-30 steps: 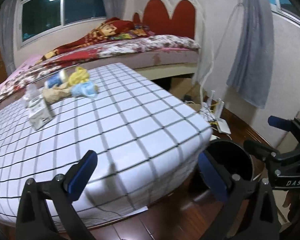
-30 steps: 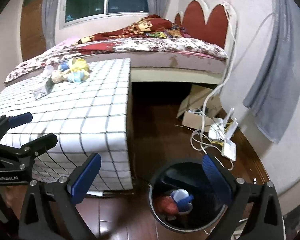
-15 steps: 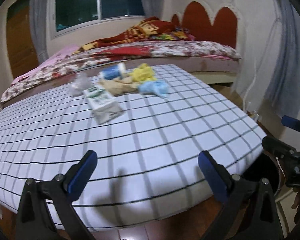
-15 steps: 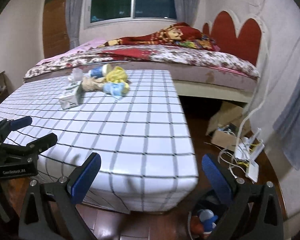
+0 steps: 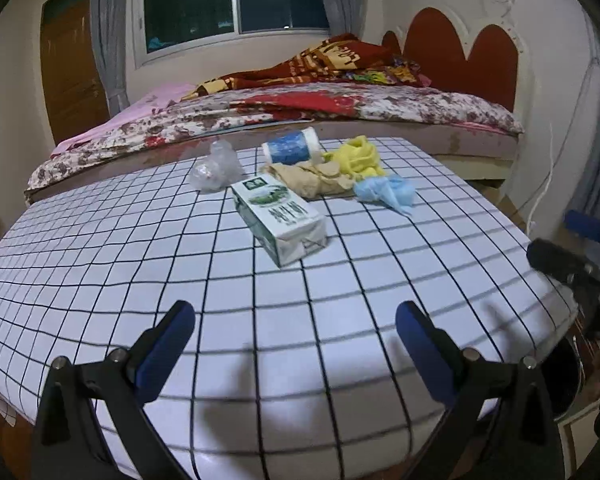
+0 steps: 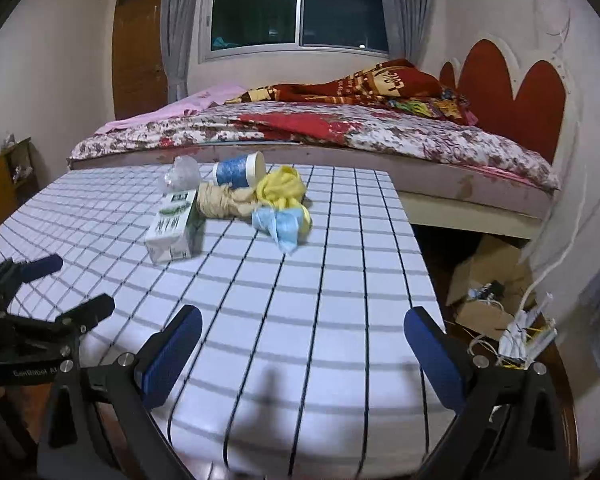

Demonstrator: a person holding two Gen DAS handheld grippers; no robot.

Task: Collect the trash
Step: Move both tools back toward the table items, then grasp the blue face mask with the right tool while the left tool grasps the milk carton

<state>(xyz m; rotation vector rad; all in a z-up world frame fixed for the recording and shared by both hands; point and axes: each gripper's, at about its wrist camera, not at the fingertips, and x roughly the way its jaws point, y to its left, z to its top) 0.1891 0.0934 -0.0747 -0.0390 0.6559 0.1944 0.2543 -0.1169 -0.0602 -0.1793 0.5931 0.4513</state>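
Left gripper (image 5: 295, 334): released, jaws spread wide, nothing between them, hovering over the near edge of the table (image 5: 100, 248).
Right gripper (image 6: 303, 338): likewise released and empty, over the near right part of the table.
Trash location: one cluster at the far end of the table, well apart from both grippers.
Carton (image 5: 279, 218): nearest item, lying flat, long axis running away from the left gripper and slightly leftward; dead ahead of the left gripper, ahead and to the left of the right one.
Nearer arm: judged to be the left for the carton; the right sits more in line with the blue wad (image 6: 278, 222).
Behind the carton: tan wad (image 5: 314, 178), yellow wad (image 5: 356, 156), blue cup (image 5: 292, 147) on its side, clear wrapper (image 5: 216, 168); the wads touch one another.
Obstructions: none on the cloth between grippers and carton.
Surroundings: bed (image 6: 340, 132) beyond the table; bin rim (image 5: 572, 376) partly visible low right.
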